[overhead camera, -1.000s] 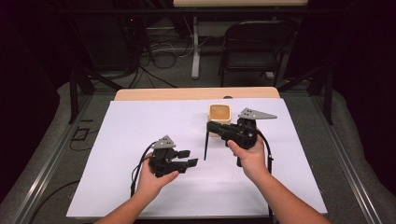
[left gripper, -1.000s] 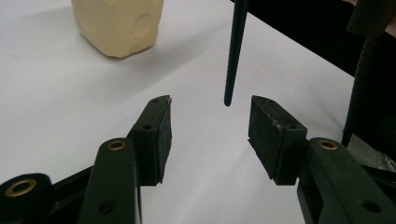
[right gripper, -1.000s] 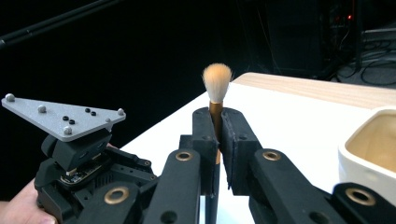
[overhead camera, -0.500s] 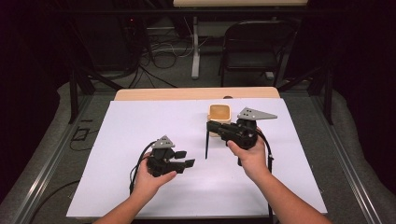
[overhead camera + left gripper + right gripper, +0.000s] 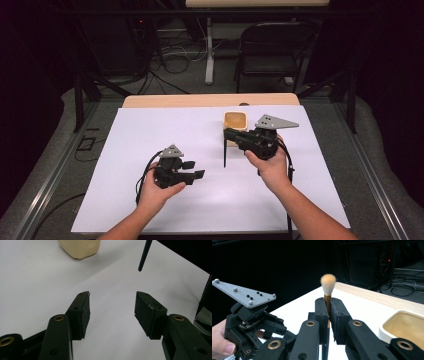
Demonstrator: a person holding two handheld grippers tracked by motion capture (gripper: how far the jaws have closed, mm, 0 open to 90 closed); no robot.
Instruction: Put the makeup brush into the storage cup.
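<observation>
My right gripper [image 5: 229,134] [image 5: 329,307] is shut on a brush, held upright above the white sheet. The brush's tan bristles [image 5: 328,283] point up and its thin black handle [image 5: 224,152] [image 5: 144,255] hangs down toward the sheet. A cream bowl-like container [image 5: 235,121] [image 5: 404,326] [image 5: 79,248] stands just behind the right gripper. My left gripper [image 5: 197,170] [image 5: 112,302] is held low over the sheet to the left, jaws wide open and pointing at the brush handle, with nothing between them. The left gripper's body [image 5: 249,322] is also seen from the right gripper view.
A white sheet [image 5: 150,130] covers most of the wooden table [image 5: 210,100]. A black chair [image 5: 275,45] and floor cables [image 5: 175,55] lie beyond the far edge. Dark metal frame legs [image 5: 80,100] stand at the table's sides.
The left gripper has drifted slightly to the left, still open. The right gripper and the brush have stayed in place.
</observation>
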